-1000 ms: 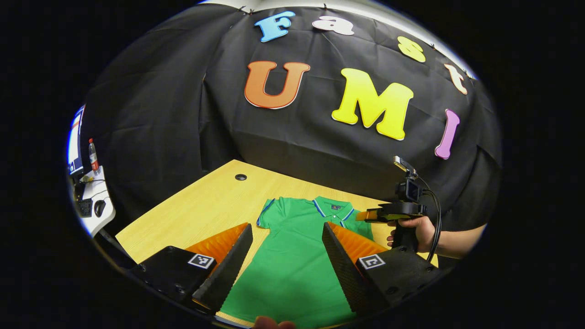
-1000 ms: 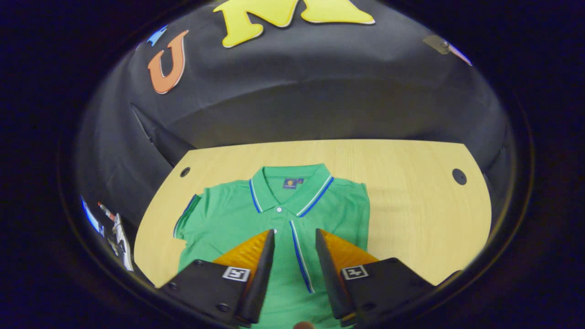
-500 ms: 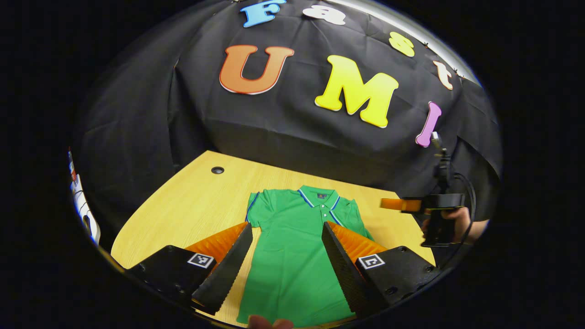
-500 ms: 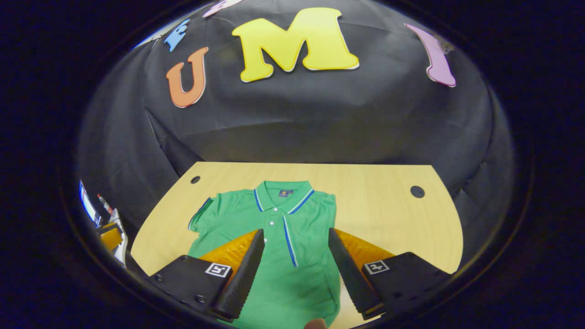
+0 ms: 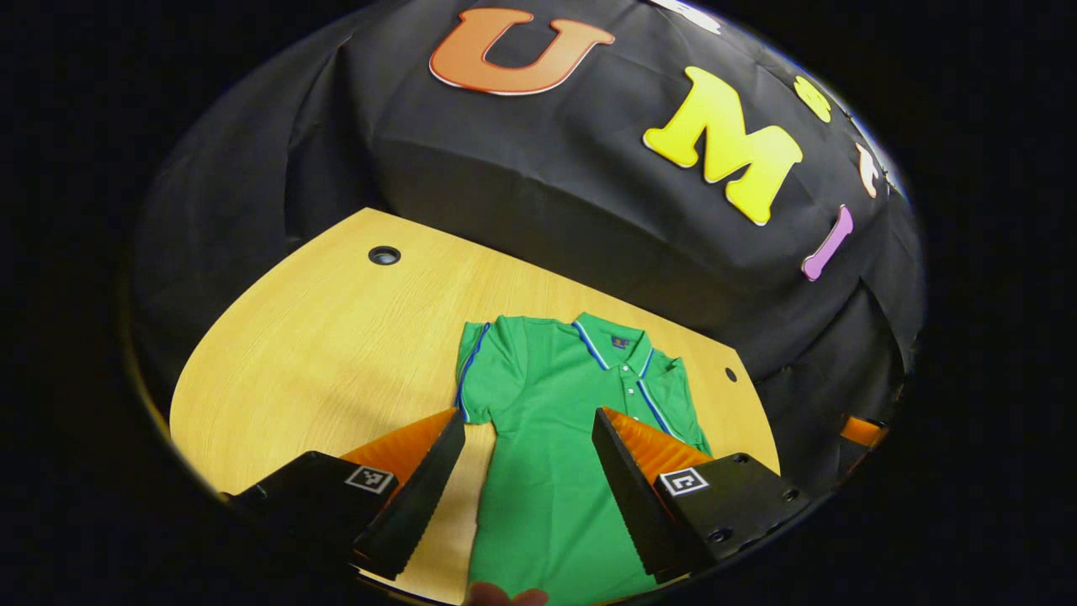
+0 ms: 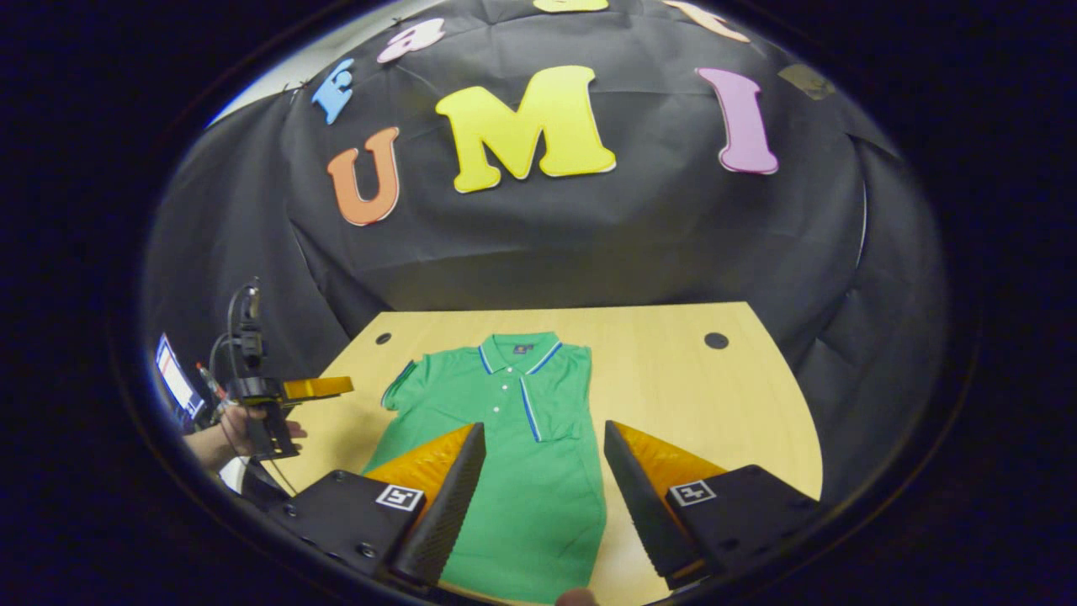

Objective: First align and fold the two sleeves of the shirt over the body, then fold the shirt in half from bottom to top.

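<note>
Shirt (image 6: 513,446): green polo, flat on the table (image 6: 690,404), collar toward the far edge, blue-and-white trim on collar and placket.
Right sleeve: folded in over the body, giving that side a straight edge.
Left sleeve (image 5: 484,370): spread out on the wood.
Left gripper (image 5: 526,488): above the shirt's lower part, jaws released, holding nothing.
Right gripper (image 6: 543,497): above the lower body, jaws spread apart, empty.
Hand (image 6: 240,425): at the table's left, holding the left gripper.
</note>
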{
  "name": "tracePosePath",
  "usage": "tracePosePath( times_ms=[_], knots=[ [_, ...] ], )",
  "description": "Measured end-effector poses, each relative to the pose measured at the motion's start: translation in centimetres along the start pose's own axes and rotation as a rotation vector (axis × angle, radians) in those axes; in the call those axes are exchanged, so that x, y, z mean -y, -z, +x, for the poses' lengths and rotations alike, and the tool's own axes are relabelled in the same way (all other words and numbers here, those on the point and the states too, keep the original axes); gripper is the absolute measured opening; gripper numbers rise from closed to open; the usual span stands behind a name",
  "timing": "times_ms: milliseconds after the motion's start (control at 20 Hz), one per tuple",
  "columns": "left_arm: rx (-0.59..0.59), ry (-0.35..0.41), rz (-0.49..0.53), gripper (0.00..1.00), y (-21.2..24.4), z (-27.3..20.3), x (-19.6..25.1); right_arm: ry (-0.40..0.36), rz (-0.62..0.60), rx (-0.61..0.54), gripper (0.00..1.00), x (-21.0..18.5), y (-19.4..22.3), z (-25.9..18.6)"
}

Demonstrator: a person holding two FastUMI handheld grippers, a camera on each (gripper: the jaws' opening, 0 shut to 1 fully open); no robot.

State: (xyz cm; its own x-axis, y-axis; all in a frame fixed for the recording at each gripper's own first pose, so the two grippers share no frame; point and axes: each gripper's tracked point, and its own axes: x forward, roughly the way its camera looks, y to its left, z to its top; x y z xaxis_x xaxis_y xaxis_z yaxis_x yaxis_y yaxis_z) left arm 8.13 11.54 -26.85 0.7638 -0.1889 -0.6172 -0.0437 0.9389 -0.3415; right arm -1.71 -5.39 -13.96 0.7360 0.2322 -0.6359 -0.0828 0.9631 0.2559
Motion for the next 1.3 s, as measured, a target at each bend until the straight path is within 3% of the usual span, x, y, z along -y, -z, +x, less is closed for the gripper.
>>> tracePosePath(
  times_ms=[250, 500, 850, 950, 1000, 1050, 1100, 1200, 1300],
  knots=[
    [-0.085, 0.000, 0.059, 0.98, 0.2, 6.1, -3.0, 0.005, 0.011, -0.032, 0.90, -0.3, 2.5, -1.3],
    [-0.175, -0.028, 0.083, 0.97, 0.6, 10.5, -6.4, 0.076, 0.028, -0.076, 0.90, 1.8, 5.2, -2.2],
    [-0.221, 0.002, 0.212, 0.77, 0.6, 13.0, -5.4, 0.125, 0.093, -0.078, 0.90, 3.0, 6.0, -2.1],
    [-0.229, -0.019, 0.250, 0.80, 0.7, 13.4, -5.5, 0.139, 0.109, -0.076, 0.90, 3.4, 6.1, -1.8],
    [-0.226, -0.042, 0.279, 0.69, 0.5, 13.5, -5.9, 0.153, 0.117, -0.076, 0.90, 3.8, 6.0, -1.7],
    [-0.215, -0.067, 0.303, 0.65, 0.4, 13.9, -6.4, 0.158, 0.129, -0.072, 0.90, 3.9, 6.1, -1.7],
    [-0.199, -0.099, 0.314, 0.42, 0.1, 14.0, -7.0, 0.161, 0.140, -0.072, 0.90, 4.0, 6.2, -1.5],
    [-0.184, -0.107, 0.307, 0.19, -0.2, 14.0, -7.1, 0.168, 0.148, -0.074, 0.90, 4.4, 6.4, -1.5],
    [-0.179, -0.107, 0.291, 0.08, -0.5, 13.9, -7.3, 0.175, 0.147, -0.073, 0.90, 4.8, 6.5, -1.5]
  ],
)
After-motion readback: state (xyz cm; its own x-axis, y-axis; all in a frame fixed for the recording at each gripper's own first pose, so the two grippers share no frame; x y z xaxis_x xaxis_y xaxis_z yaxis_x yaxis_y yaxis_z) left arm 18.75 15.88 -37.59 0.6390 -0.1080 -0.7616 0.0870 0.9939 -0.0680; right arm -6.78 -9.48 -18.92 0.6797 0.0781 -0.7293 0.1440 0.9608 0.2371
